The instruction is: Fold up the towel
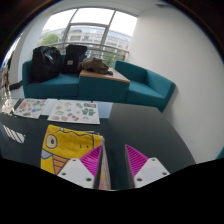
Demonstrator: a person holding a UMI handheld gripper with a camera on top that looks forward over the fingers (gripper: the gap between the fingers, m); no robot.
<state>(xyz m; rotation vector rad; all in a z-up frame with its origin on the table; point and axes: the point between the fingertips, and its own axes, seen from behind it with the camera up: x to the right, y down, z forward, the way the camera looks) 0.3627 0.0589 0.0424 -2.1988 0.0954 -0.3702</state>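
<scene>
Gripper view shows the magenta-padded fingers (pixel 110 168) spread apart with nothing between them, hovering over a dark desk (pixel 150 130). The yellow patterned cloth towel (pixel 68 148) lies at about eleven o'clock from them, touching the left finger, its long axis running away toward the teal sofa (pixel 140 85).

A lounge or office break area is being indicated: teal sofas (pixel 95 82) are being lit by a large window (pixel 95 30) (buildings beyond), with a dark table (pixel 140 135) and white walls.
</scene>
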